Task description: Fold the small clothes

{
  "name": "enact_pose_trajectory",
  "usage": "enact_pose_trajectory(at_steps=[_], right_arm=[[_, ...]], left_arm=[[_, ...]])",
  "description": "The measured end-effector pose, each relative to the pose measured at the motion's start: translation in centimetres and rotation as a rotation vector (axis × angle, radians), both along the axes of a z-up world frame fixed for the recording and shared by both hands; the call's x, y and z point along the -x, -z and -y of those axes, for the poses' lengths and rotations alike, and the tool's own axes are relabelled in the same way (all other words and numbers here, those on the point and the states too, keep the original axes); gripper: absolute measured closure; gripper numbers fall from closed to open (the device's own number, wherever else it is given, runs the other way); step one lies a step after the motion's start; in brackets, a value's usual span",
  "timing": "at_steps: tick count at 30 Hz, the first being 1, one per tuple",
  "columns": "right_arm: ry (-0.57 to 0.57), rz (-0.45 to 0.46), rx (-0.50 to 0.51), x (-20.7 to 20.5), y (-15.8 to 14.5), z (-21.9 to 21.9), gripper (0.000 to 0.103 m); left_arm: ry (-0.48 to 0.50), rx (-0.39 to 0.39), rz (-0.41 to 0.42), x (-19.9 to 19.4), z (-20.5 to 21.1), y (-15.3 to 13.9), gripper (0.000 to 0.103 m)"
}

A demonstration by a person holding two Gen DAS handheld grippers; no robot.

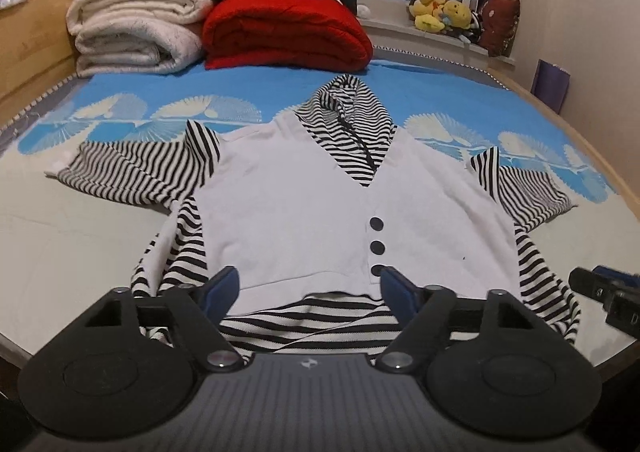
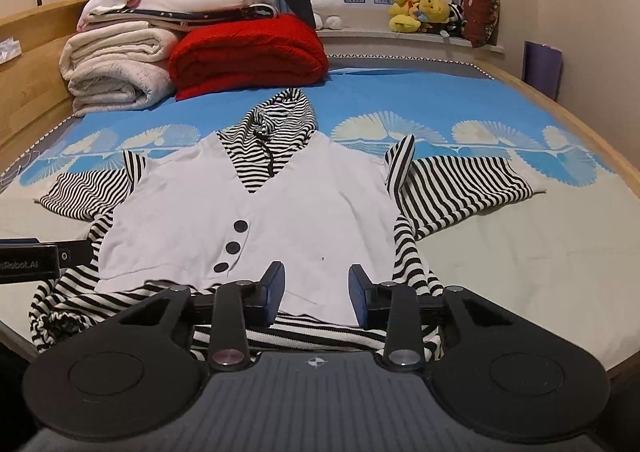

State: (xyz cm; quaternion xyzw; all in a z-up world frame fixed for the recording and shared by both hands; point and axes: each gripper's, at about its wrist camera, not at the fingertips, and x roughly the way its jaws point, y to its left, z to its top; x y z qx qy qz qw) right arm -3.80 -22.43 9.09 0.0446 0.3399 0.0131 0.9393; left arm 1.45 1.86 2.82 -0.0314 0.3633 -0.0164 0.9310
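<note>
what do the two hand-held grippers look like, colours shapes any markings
Both look alike. The left hand-held gripper and the right hand-held gripper each have black linkage arms on round black discs, silver pivot bolts, dark blue finger pads and a grey ribbed body with a small white logo. In the right wrist view, the left one's side carries white lettering, partly cut off. No cables or sleeves show.

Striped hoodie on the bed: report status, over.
Left gripper and right gripper both open at the hem, holding nothing. Striped hoodie spread flat, sleeves out, unfolded. Folded blankets stacked beyond the hood, clear of it.
</note>
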Motion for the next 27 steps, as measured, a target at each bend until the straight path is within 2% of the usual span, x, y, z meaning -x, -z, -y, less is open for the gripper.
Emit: enact_pose_trajectory(at_steps=[3,6,12,13,16,18,19,20,23,27], right_arm=[[0.005,0.005,-0.002,-0.1,0.0,0.0,0.066],[0.001,0.02,-0.004,-0.2,-0.3,0.1,0.066],[-0.033,0.137,0.086,-0.6,-2.2,-0.5,0.066],[-0.046,0.123,0.098,-1.1,-2.4,-0.6,0.066],[-0.096,0.11,0.086,-3.0,-3.5,-0.7,0.066],[-0.127,0.109,0.103,-4.9,-4.0,-1.0,0.066],[-0.144,0.103,0.1,-6.3,-4.3,-1.1,0.066],[-0.165,0.09,0.094,-7.8,-4.4,-1.3,0.066],[-0.231,0.074,0.141,-12.4,-4.1,-2.4,0.066],[-0.371,0.046,0.226,-18.1,-2.1,-5.3,0.066]], left_arm=[[0.008,0.015,0.007,-1.7,-0.8,-1.1,0.028],[-0.006,-0.021,0.045,-5.1,-2.0,-2.5,0.033],[-0.167,0.004,0.052,-14.0,-8.6,-3.1,0.045],[-0.201,-0.006,0.045,-15.5,-10.2,-2.6,0.048],[-0.303,0.028,0.017,-18.5,-15.4,-0.9,0.058],[-0.362,0.055,0.009,-19.7,-18.7,0.5,0.072],[-0.395,0.067,0.001,-20.2,-20.4,1.3,0.083],[-0.43,0.07,-0.011,-20.7,-22.0,2.3,0.085],[-0.496,0.003,-0.028,-21.3,-25.7,4.1,0.088],[-0.569,-0.032,-0.057,-22.3,-29.7,6.2,0.087]])
